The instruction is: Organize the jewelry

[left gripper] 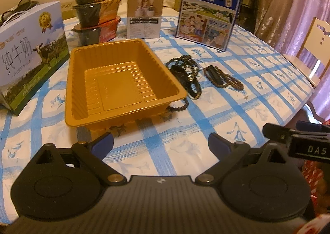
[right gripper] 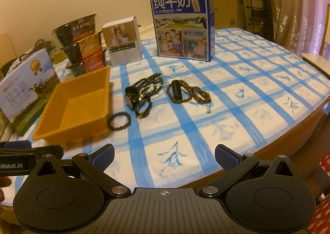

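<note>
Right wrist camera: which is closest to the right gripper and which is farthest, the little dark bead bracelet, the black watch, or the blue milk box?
From the right gripper:
1. Small dark bead bracelet, nearest, beside the orange plastic tray's corner.
2. Black round-faced watch, mid-table in the jewelry pile.
3. Blue milk carton box, farthest, standing at the back.

On the table (right gripper: 257,81) we see the tray (right gripper: 61,128) at the left, with a small bead bracelet (right gripper: 119,120) just beside its right wall. Right of that lies a tangle of beaded necklaces and watches (right gripper: 142,93), then a second bead strand with a small cylinder (right gripper: 186,91) on it. Behind the tray stand three stacked bowls (right gripper: 82,48); to their right a small box (right gripper: 122,42), then a milk carton (right gripper: 182,25). Another milk carton (right gripper: 24,85) stands left of the tray.
</note>
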`<state>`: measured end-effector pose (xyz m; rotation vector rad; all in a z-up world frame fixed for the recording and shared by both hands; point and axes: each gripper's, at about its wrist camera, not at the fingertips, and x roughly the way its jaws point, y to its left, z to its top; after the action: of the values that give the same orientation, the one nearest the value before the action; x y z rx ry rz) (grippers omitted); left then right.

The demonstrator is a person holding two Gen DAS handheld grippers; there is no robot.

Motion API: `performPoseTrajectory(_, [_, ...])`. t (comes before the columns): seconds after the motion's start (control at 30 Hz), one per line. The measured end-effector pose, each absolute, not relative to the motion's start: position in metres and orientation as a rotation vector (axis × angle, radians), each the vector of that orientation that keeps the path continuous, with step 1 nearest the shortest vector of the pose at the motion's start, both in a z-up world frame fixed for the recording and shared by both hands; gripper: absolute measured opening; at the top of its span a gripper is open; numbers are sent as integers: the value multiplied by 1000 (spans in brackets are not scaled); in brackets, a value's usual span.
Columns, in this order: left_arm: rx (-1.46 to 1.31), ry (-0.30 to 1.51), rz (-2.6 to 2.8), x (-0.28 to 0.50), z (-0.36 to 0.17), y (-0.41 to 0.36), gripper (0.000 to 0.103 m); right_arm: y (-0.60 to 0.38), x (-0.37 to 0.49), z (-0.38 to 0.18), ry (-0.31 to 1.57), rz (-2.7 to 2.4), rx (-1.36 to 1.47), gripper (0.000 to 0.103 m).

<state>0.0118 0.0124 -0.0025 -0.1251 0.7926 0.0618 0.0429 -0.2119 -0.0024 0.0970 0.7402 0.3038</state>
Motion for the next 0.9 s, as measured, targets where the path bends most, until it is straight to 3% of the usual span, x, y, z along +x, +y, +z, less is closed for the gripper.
performPoseTrajectory(0.23, [-194,747,126,11,-17,40,97,-220,54,-18,694,274,129,103])
performPoseTrajectory(0.4, [-197,682,259,11,-33,56,90,-222,64,-30,695,261,145,103])
performPoseTrajectory(0.6, [-396,679,344,15,-51,96,88,-218,78,-48,743,264,140,103])
performPoseTrajectory(0.7, [-450,642,385,11,-58,111,84,-216,85,-56,763,265,133,103])
performPoseTrajectory(0.77, [-481,602,376,10,-58,118,76,-213,89,-60,774,267,127,103])
performPoseTrajectory(0.9, [-493,548,388,17,-60,124,76,-208,99,-67,791,263,123,103])
